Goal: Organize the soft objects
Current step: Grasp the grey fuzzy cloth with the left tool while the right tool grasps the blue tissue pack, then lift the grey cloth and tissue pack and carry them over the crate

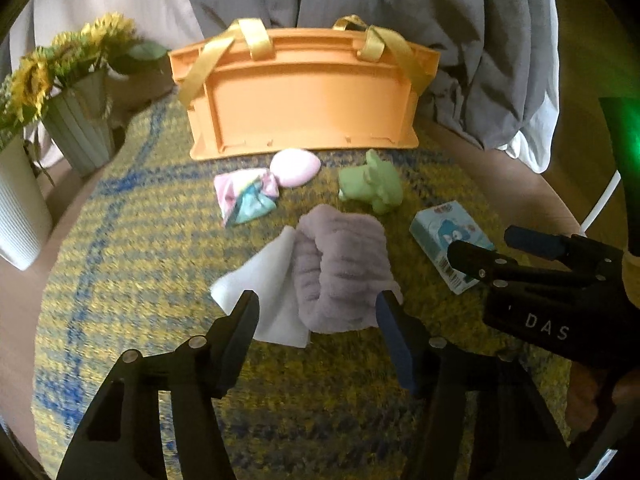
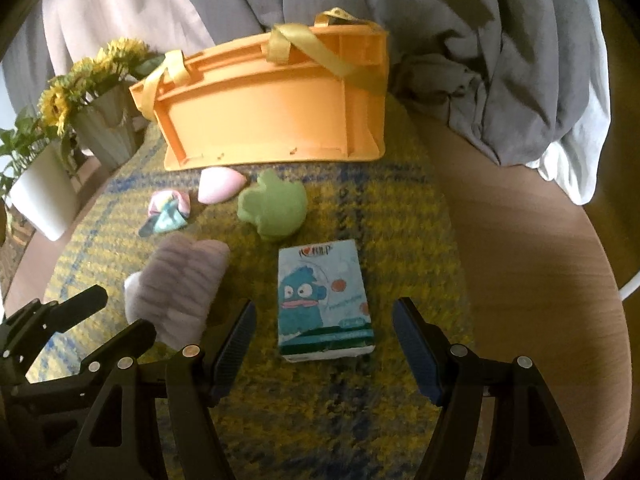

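While both tools stand over the yellow-and-blue woven mat (image 1: 132, 240), the left gripper (image 1: 316, 308) has its fingers spread wide and holds nothing, its tips framing the near end of a lilac plush roll (image 1: 340, 268) that lies partly on a white folded cloth (image 1: 264, 300). Right gripper (image 2: 324, 320): fingers likewise wide apart and empty, either side of the near end of a pale blue tissue pack (image 2: 324, 300) printed with a teal cartoon figure, lying flat on the mat; contact cannot be judged. Beyond the plush roll: a pastel knotted cloth bundle (image 1: 246, 196), touching or just beside a pink egg-shaped soft piece (image 1: 296, 166). Right of these: a green soft animal toy (image 1: 372, 184). Behind all items: an orange plastic crate (image 1: 300, 100) with gold ribbon handles (image 1: 256, 36), at the mat's far edge. Left of the crate: sunflowers (image 1: 68, 56) in a ribbed grey-green vase (image 1: 80, 128) and a white ribbed pot (image 1: 20, 208). Backdrop: grey and white draped fabric (image 1: 460, 40).
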